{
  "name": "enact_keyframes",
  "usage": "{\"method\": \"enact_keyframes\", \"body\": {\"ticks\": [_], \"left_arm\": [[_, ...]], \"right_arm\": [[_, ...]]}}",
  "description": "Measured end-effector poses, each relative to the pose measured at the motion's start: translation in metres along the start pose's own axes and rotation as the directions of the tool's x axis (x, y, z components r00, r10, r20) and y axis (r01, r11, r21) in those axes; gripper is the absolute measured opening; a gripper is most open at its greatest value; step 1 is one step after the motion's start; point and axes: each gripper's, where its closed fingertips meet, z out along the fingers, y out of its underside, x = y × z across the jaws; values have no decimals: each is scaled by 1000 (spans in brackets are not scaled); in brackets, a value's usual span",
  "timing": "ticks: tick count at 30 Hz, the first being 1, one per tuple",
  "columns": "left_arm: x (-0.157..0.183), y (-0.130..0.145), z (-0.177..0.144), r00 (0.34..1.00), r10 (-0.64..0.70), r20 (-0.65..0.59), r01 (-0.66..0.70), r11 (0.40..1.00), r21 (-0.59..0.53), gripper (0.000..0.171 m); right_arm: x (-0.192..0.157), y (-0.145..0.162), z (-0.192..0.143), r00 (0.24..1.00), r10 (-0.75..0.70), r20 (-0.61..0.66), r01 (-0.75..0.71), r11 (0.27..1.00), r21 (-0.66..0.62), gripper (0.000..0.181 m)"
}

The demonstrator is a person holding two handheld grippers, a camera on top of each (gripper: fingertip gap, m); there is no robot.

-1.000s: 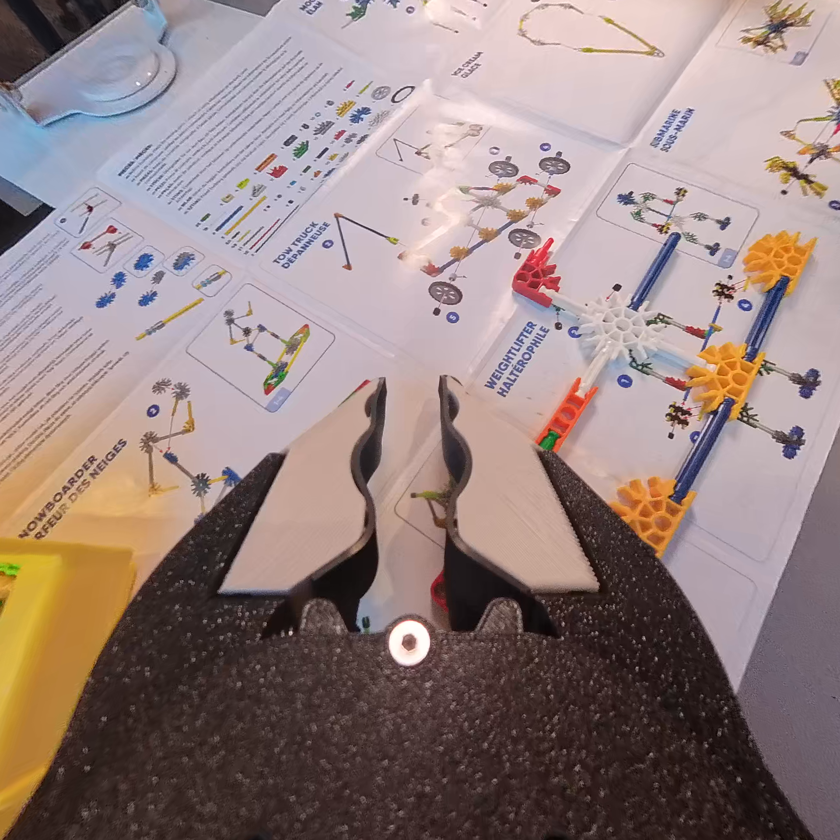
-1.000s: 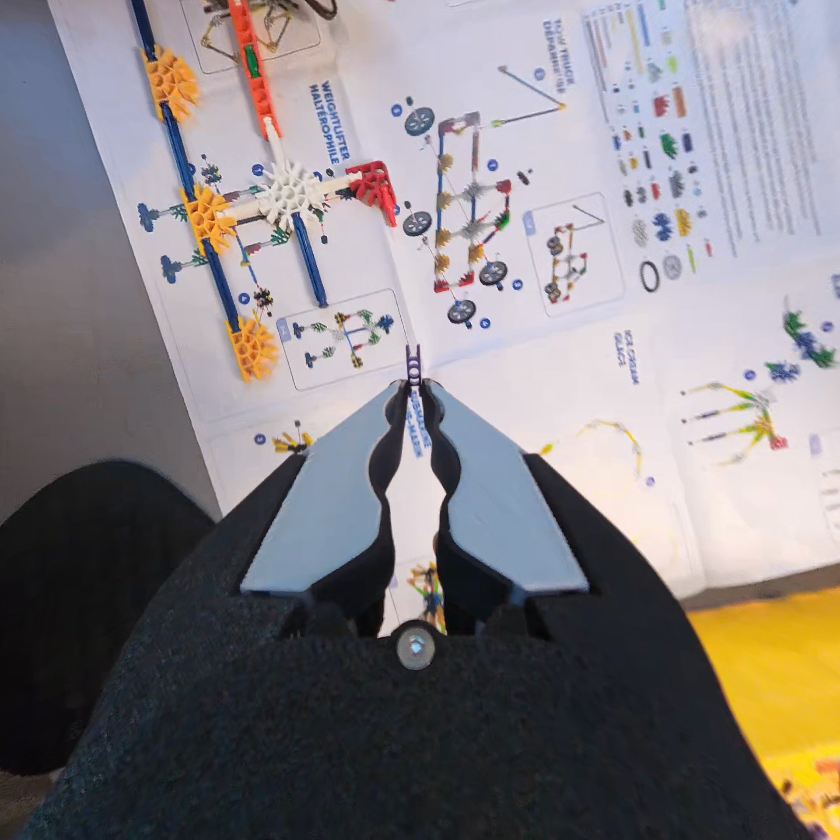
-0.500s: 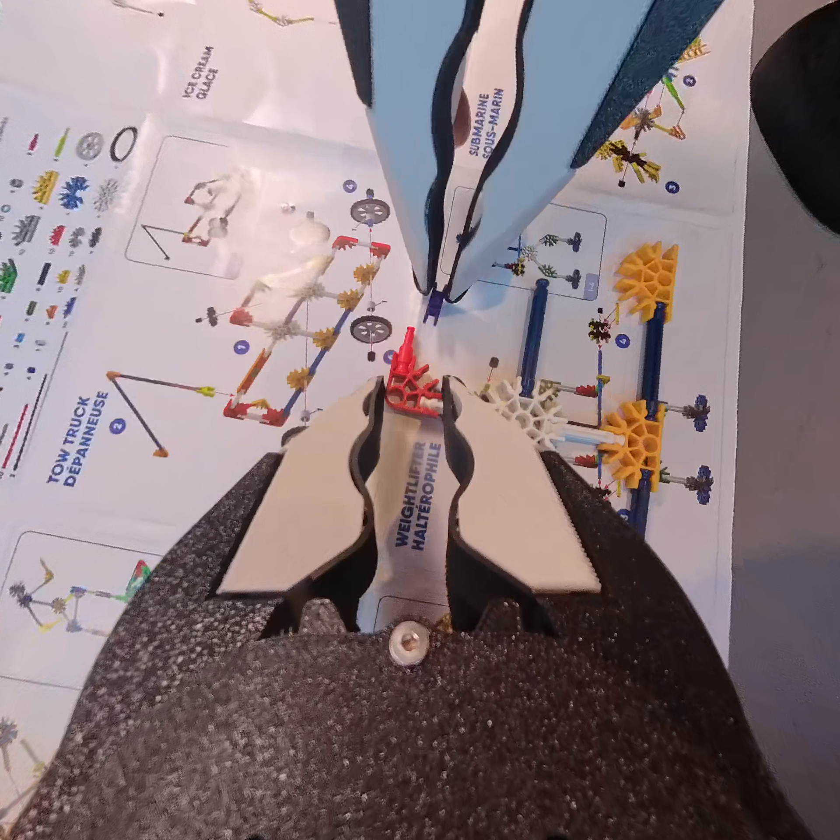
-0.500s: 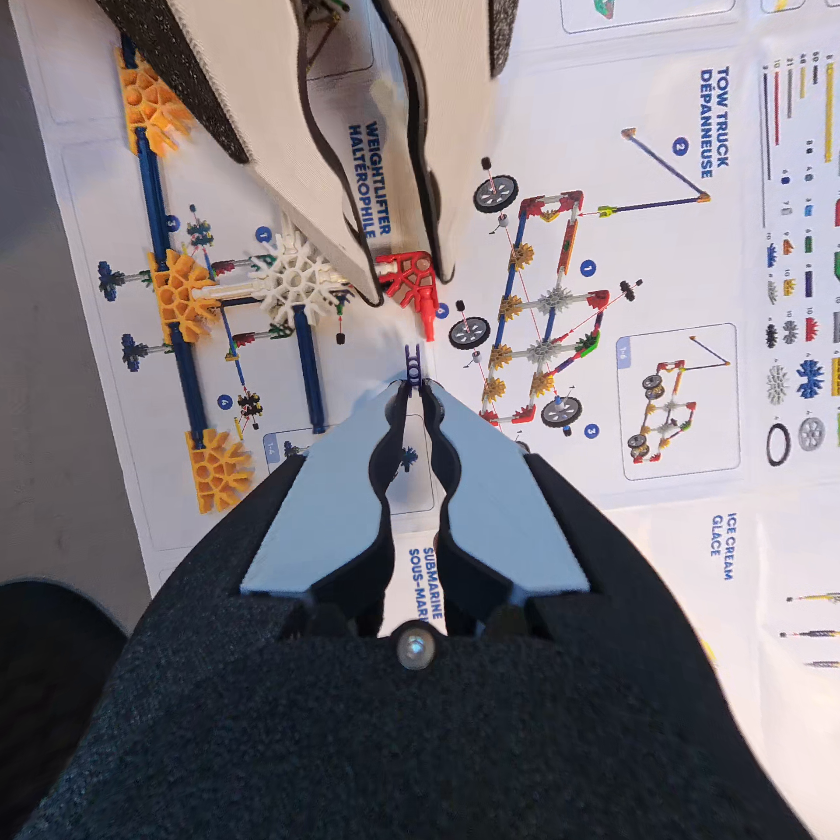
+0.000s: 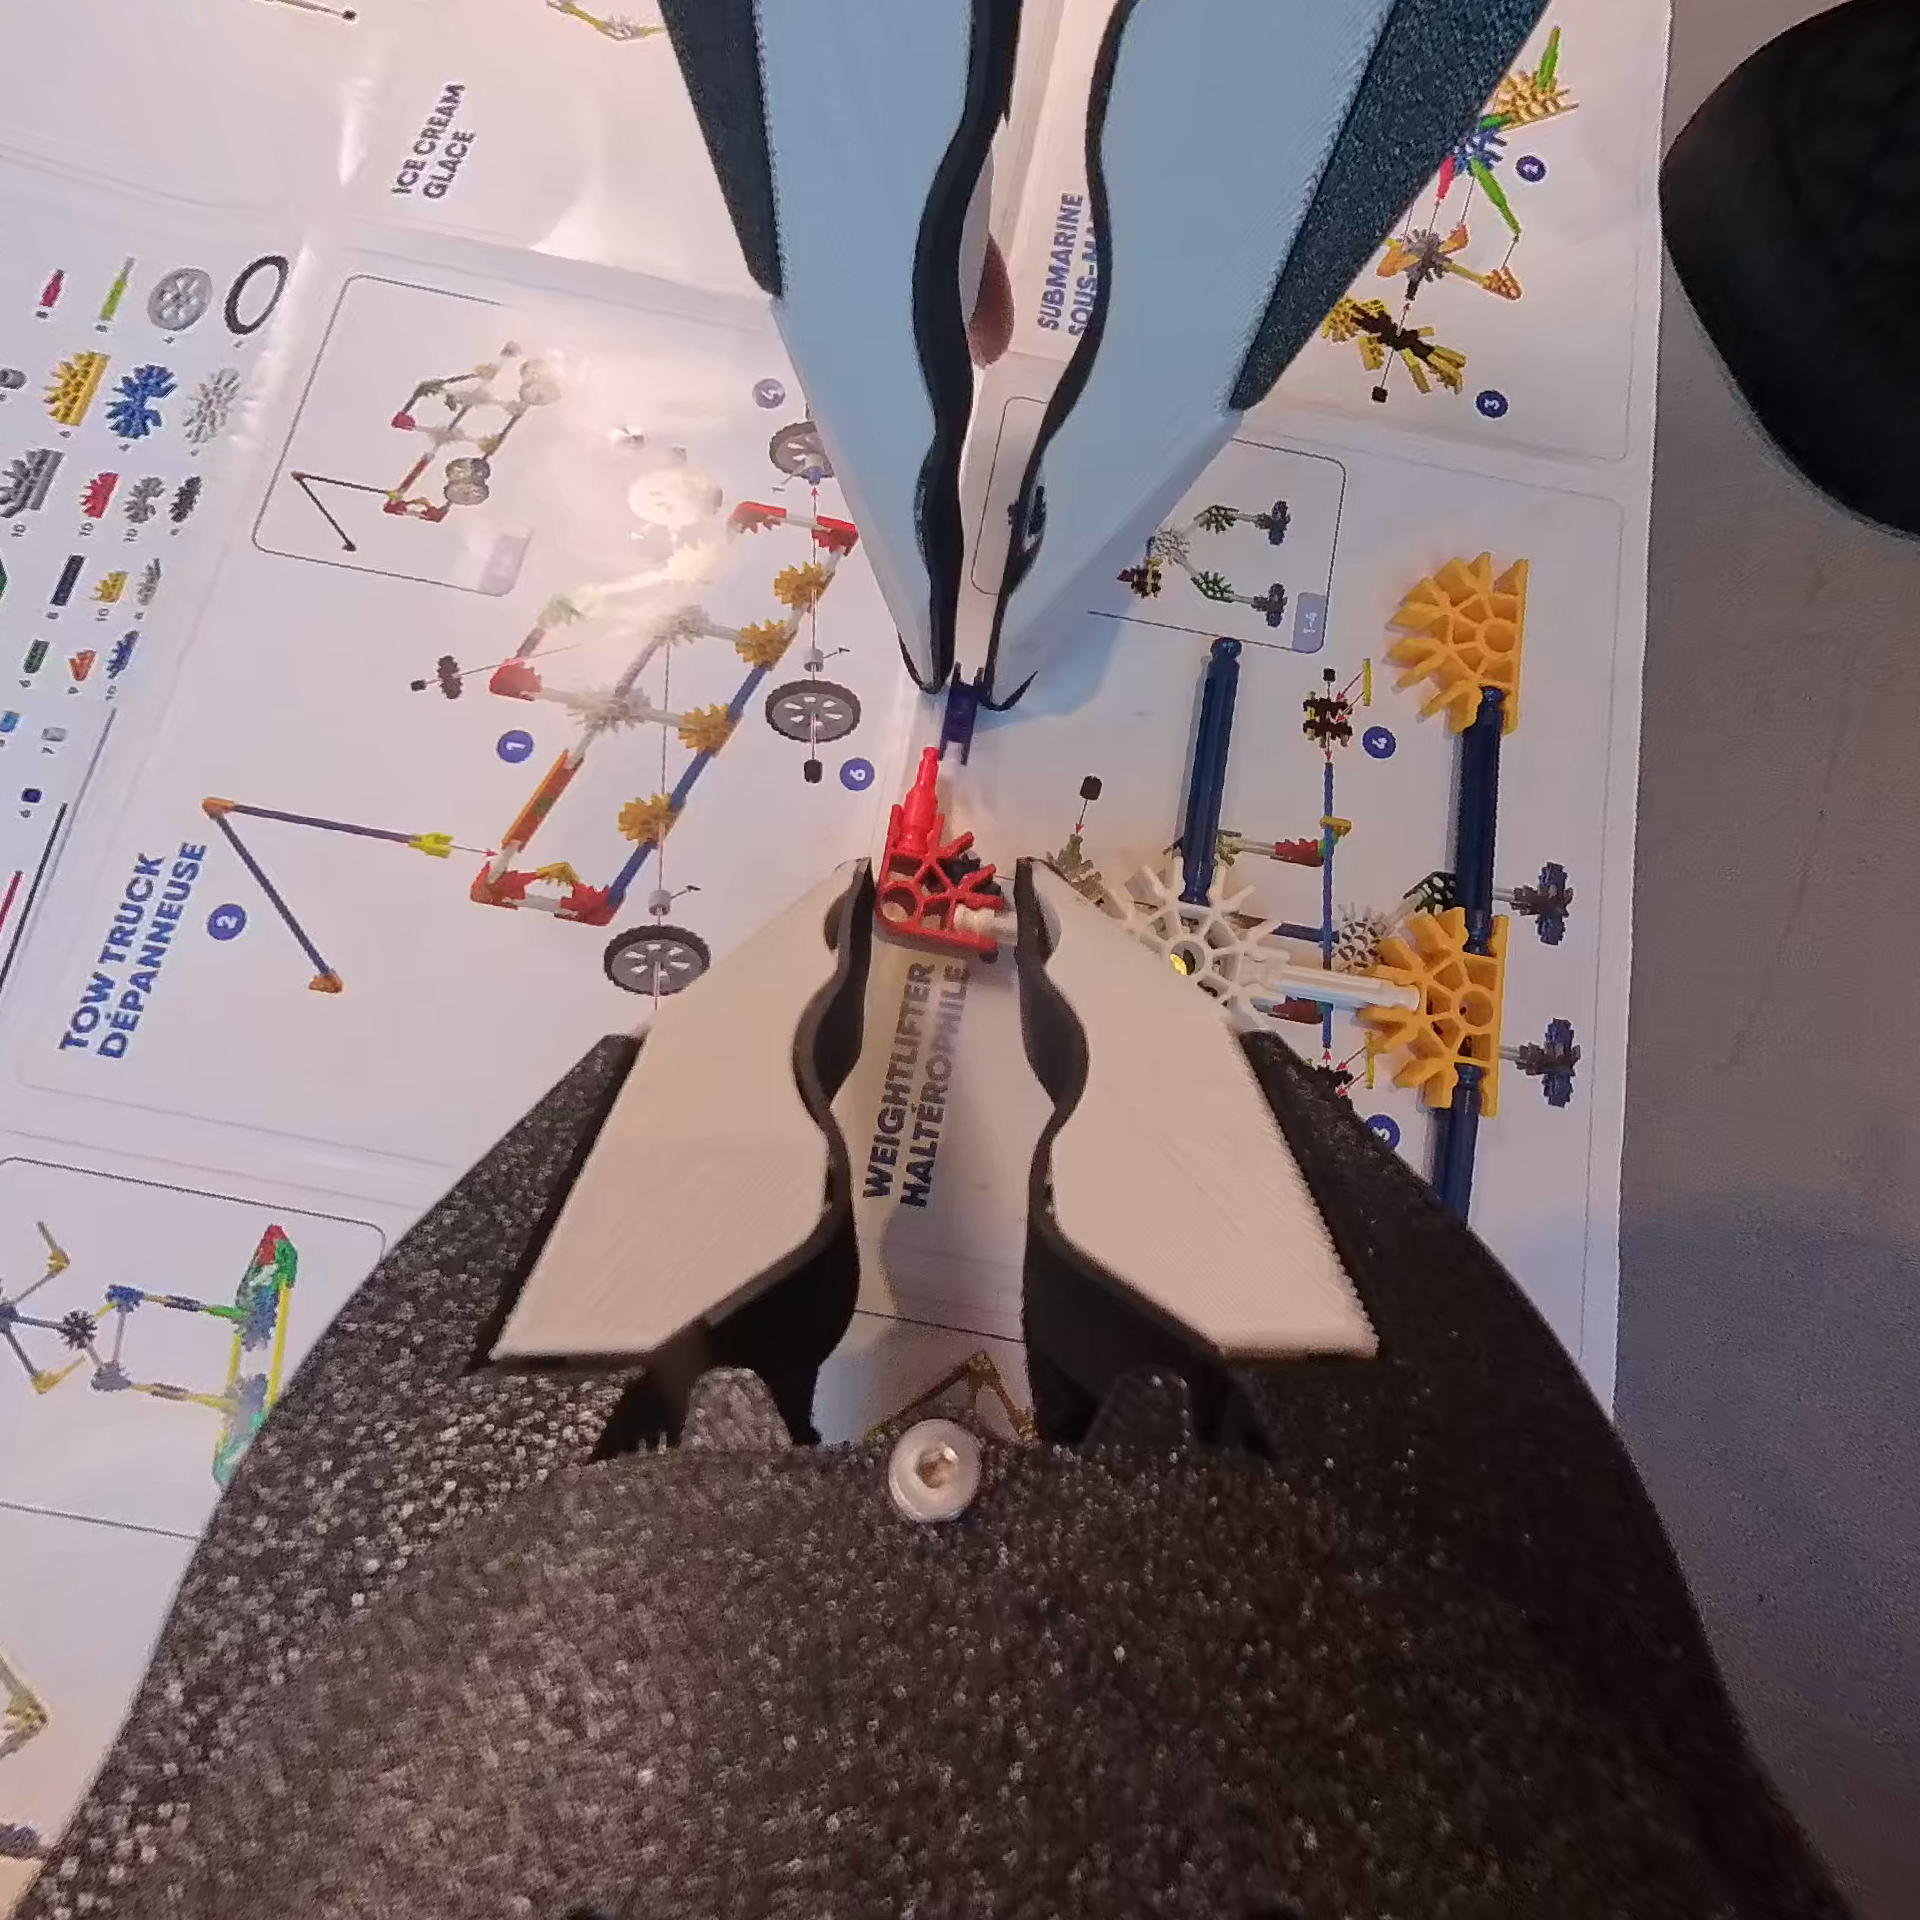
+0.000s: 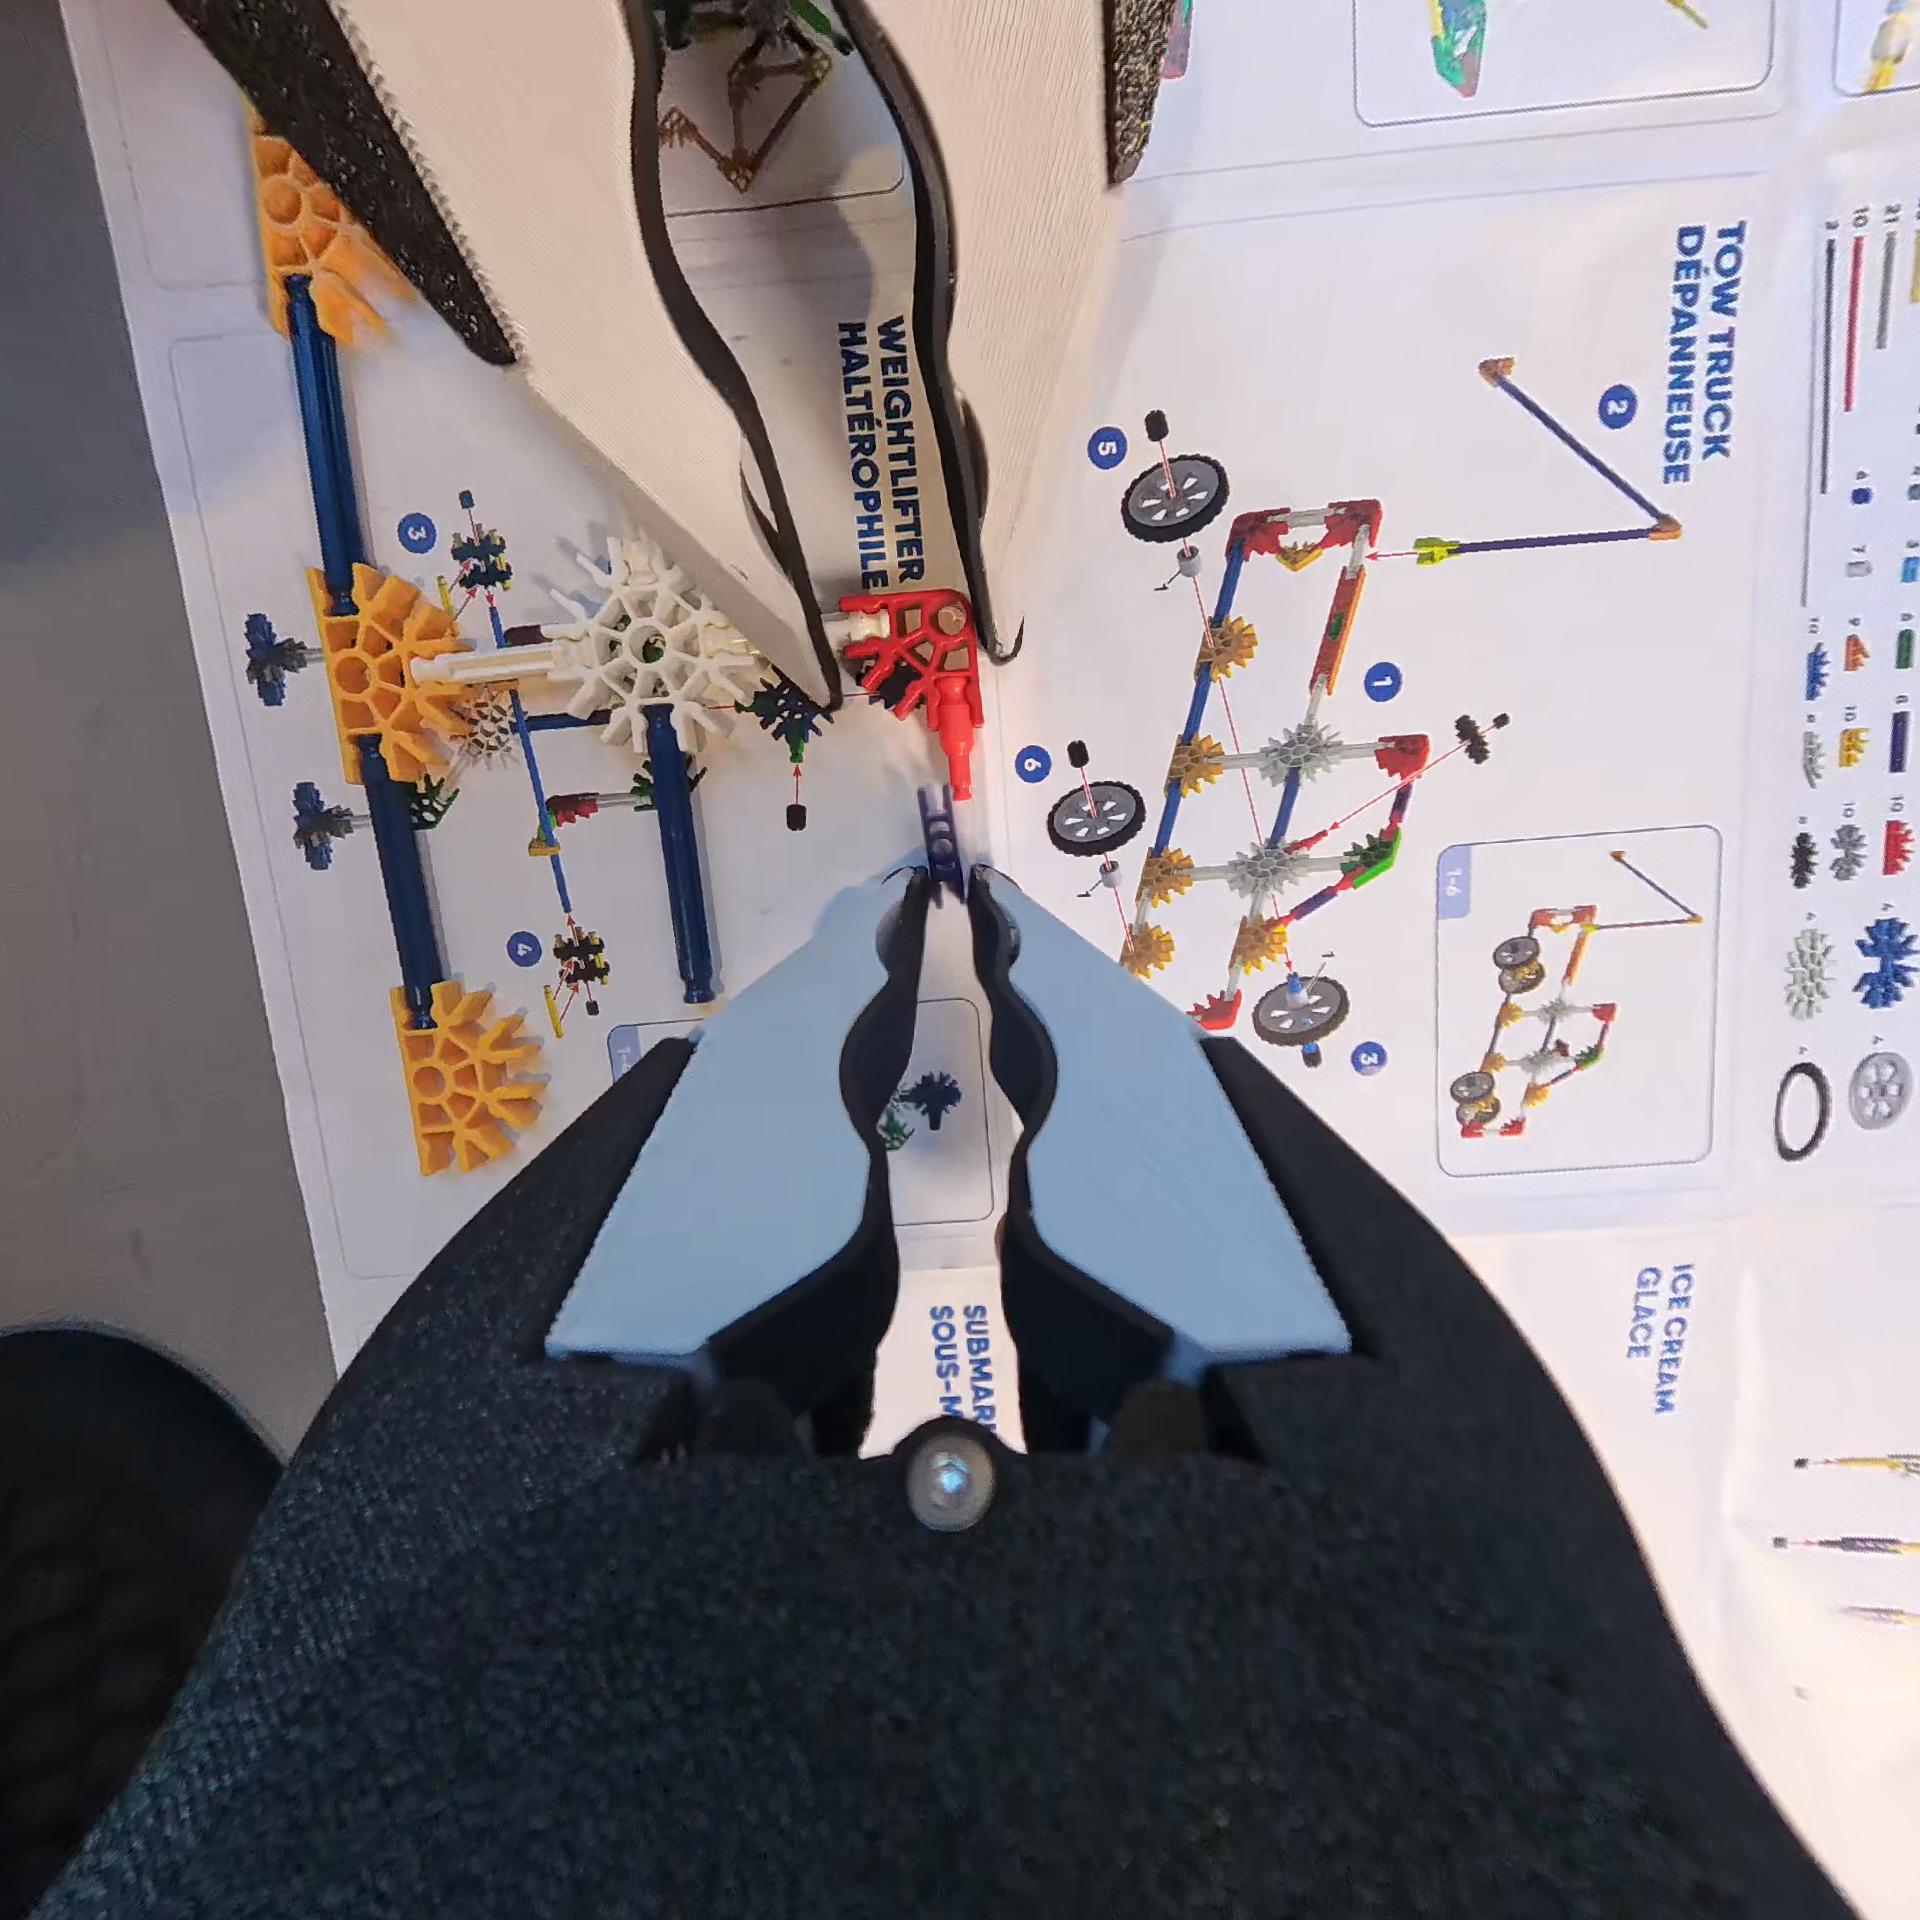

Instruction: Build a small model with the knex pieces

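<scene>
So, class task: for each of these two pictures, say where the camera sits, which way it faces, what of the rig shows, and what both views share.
Left wrist view: on the left hand-held gripper, looking down its pale fingers at the red connector between them; the right hand-held gripper enters from the top.
Right wrist view: on the right hand-held gripper, facing the opposite way, its blue fingers pinching a small purple piece.
Shared: both grippers, red connector, white snowflake connector, instruction sheet.

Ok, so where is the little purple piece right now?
The little purple piece is pinched in the tip of the right claw, seen in the middle of both views. It sits just above the paper sheet, almost touching the red piece between the left claw's fingers.
</scene>
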Motion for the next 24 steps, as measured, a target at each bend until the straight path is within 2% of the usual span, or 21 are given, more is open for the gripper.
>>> {"method": "enact_keyframes", "body": {"ticks": [5,8,17,24], "left_arm": [[0,2,-3,1000,-1,1,1,1000,-2,27],[-3,2,-5,1000,0,11,0,1000,-1,28],[-3,2,-4,999,-37,-20,38,999,25,26],[-2,3,-5,998,-46,-34,47,999,28,23]], "right_arm": [[0,-2,-1,1000,-3,-30,4,999,38,17],[1,-3,-3,998,-34,-44,37,997,71,17],[-2,-5,-3,1000,-17,-15,20,983,181,10],[-4,-3,1,1000,19,8,-20,978,208,6]]}}
